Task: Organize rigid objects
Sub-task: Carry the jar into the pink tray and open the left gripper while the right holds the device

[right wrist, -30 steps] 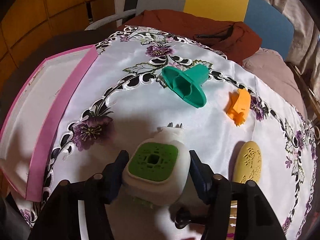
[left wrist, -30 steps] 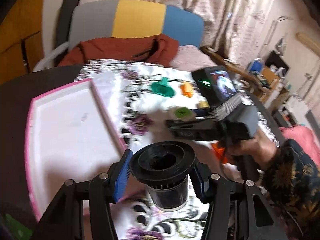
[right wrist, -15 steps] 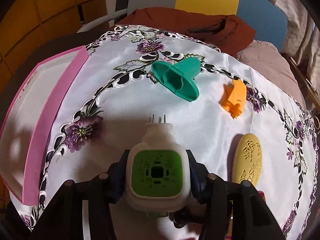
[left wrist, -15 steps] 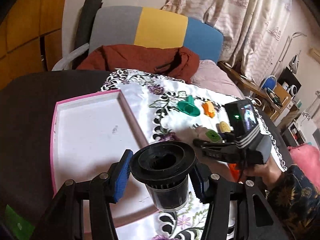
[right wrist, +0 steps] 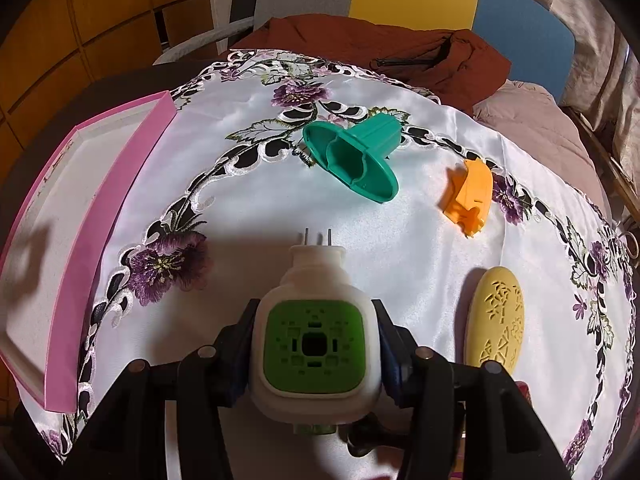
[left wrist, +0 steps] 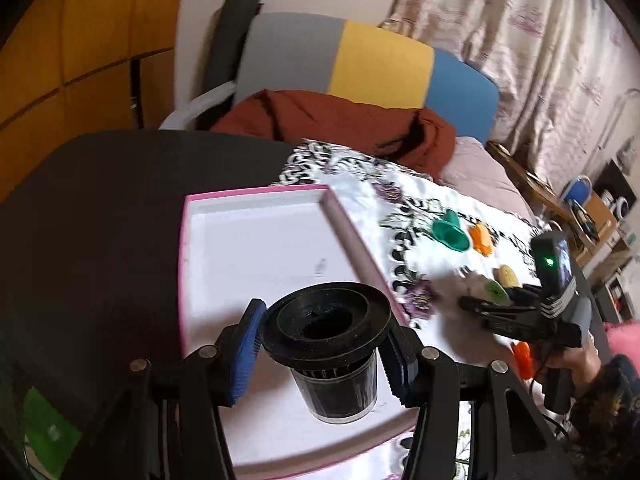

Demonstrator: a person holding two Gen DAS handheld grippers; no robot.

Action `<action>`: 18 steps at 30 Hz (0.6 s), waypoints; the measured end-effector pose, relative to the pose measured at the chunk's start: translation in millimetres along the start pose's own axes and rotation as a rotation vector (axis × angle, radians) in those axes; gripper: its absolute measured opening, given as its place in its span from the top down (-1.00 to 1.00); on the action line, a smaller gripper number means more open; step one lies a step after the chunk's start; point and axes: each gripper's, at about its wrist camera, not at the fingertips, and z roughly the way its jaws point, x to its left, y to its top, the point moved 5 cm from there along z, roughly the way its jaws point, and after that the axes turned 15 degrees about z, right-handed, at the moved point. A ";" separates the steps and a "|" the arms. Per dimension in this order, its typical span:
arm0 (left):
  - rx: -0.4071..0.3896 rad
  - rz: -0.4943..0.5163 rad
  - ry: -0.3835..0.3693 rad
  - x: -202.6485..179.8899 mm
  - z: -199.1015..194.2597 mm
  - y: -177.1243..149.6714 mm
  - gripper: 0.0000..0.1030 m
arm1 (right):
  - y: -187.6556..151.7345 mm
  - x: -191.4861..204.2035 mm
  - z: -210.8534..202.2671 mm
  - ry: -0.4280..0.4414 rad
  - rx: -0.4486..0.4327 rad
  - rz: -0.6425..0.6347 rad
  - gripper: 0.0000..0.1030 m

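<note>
Since a second ago my left gripper (left wrist: 326, 354) has swung left with the black cup (left wrist: 326, 344), from over the cloth edge to above the tray's near right part, and my right gripper (right wrist: 314, 350) has lifted the plug-in (right wrist: 314, 344) a little.

Largest is the dark table (left wrist: 100, 216). On it lie the white flowered cloth (right wrist: 248, 216) and, at its 9 o'clock edge, the pink-rimmed white tray (left wrist: 256, 248).

My left gripper's jaws are closed around the cup below its wide rim, which is held upright. My right gripper is clamped on the sides of the white plug-in, green face up, prongs pointing to 12 o'clock.

Loose on the cloth, from the right wrist view: a teal funnel (right wrist: 352, 160) at 12 o'clock, a yellow oval (right wrist: 498, 316) at 3 o'clock just beside my right gripper, and an orange clip (right wrist: 470, 196) at 1 o'clock.
</note>
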 end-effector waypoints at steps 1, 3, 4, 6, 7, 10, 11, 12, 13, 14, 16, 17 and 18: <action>0.002 -0.008 0.001 5.9 0.2 -0.4 -0.06 | 0.2 -0.3 0.3 0.002 0.002 0.001 -0.02; 0.006 -0.025 -0.008 15.8 0.3 0.0 -0.06 | -0.3 -0.2 0.3 0.003 0.005 -0.001 -0.02; 0.007 -0.031 -0.011 20.4 0.6 0.8 -0.06 | -0.6 0.2 0.5 0.001 0.007 -0.005 -0.02; 0.007 -0.051 -0.008 30.8 2.4 3.0 -0.06 | -0.8 0.5 0.6 0.000 0.009 -0.007 -0.02; 0.010 -0.057 -0.013 35.7 5.1 4.8 -0.06 | -0.9 0.6 0.5 -0.001 0.010 -0.007 -0.02; 0.022 -0.056 -0.012 46.6 16.0 12.2 -0.06 | -1.4 1.2 0.5 -0.006 0.012 -0.011 -0.02; 0.029 -0.053 -0.020 48.9 20.2 14.6 -0.06 | -1.6 1.5 0.5 -0.009 0.011 -0.014 -0.02; 0.032 -0.051 -0.023 51.0 25.4 17.9 -0.06 | -1.8 2.0 0.6 -0.012 0.008 -0.019 -0.02; 0.038 -0.042 -0.017 53.3 32.2 21.2 -0.06 | -1.9 2.4 0.6 -0.014 0.006 -0.024 -0.02; 0.047 -0.041 -0.015 56.6 39.7 23.6 -0.06 | -2.1 2.8 0.6 -0.016 0.004 -0.028 -0.02; 0.064 -0.053 -0.017 63.5 54.8 27.7 -0.06 | -2.4 3.3 0.6 -0.018 -0.001 -0.032 -0.02; 0.081 -0.055 -0.014 66.5 63.4 29.0 -0.06 | -2.4 3.2 0.6 -0.018 -0.002 -0.033 -0.02; 0.096 -0.057 0.002 70.8 72.4 30.6 -0.07 | -2.4 3.3 0.6 -0.019 -0.004 -0.034 -0.02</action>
